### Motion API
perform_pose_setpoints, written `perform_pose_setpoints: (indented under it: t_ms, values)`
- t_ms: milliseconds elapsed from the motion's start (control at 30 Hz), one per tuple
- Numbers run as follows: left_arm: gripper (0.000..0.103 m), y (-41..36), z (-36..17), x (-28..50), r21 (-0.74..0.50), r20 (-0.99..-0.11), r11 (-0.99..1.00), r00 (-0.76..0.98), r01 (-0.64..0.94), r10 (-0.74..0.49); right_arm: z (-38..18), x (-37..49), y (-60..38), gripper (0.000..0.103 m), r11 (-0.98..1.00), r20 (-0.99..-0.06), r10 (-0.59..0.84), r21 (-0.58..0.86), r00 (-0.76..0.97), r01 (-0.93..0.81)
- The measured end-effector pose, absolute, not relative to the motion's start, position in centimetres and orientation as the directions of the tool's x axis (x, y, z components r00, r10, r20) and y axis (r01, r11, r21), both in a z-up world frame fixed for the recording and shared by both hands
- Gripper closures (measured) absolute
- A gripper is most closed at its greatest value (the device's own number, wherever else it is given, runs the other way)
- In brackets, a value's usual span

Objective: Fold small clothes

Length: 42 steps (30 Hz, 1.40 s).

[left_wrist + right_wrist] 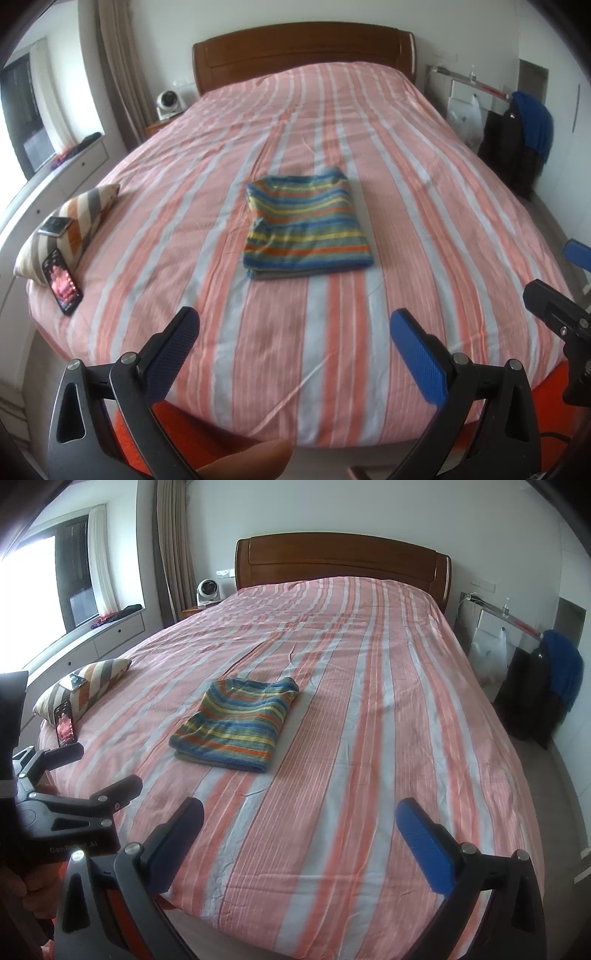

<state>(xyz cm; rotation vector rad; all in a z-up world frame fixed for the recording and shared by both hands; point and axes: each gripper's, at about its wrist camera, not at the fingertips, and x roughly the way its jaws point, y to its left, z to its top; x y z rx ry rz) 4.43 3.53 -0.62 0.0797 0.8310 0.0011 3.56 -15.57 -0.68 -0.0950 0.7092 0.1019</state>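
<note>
A small striped garment [306,225] in blue, yellow, green and orange lies folded into a neat rectangle on the bed [332,122]; the right wrist view shows the garment [236,723] left of centre. My left gripper [295,325] hovers open over the bed's near end, well short of the garment, nothing between its fingers. My right gripper [303,816] is also open and empty, back from the cloth and to its right. The right gripper's black frame [561,321] shows at the right edge of the left wrist view, and the left gripper's body [77,808] at the lower left of the right wrist view.
A striped cushion [70,229] with a phone [62,280] leaning on it lies at the bed's left edge. A wooden headboard [303,48] stands at the far end. A chair draped with dark and blue clothes [524,136] stands to the right. A window bench [107,631] runs along the left.
</note>
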Motion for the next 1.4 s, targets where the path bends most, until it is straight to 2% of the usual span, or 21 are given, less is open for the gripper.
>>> perform_pose_setpoints:
  t_ms: [367, 600, 933, 1133, 1267, 1400]
  values:
    - [0.000, 4.0, 0.8, 2.9, 0.046, -0.750, 0.998, 0.661, 0.036, 0.011, 0.2, 2.1, -15.4, 0.000, 0.976, -0.674, 0.115, -0.059, 0.730, -0.209]
    - [0.000, 4.3, 1.3, 2.6, 0.024, -0.745, 1.000, 0.667, 0.012, 0.010, 1.7, 0.2, -15.4, 0.000, 0.972, -0.611, 0.136, -0.068, 0.780, -0.223]
    - [0.000, 5.0, 0.9, 2.9, 0.042, -0.737, 0.999, 0.674, -0.024, 0.047, 0.8, 1.0, -14.9, 0.000, 0.971, -0.619, 0.113, -0.096, 0.777, -0.218]
    - [0.000, 5.1, 0.8, 2.8, 0.044, -0.741, 0.999, 0.670, -0.014, 0.042, 0.4, 1.2, -15.2, 0.000, 0.970, -0.620, 0.144, -0.064, 0.771, -0.233]
    - [0.000, 4.9, 0.8, 2.7, 0.081, -0.728, 0.996, 0.680, -0.031, 0.081, 0.3, 1.6, -15.8, 0.000, 0.970, -0.631, 0.183, -0.007, 0.754, -0.242]
    - [0.000, 4.8, 0.9, 2.6, 0.104, -0.718, 0.994, 0.688, -0.038, 0.102, 1.2, 1.2, -16.0, 0.000, 0.964, -0.604, 0.219, 0.011, 0.766, -0.267]
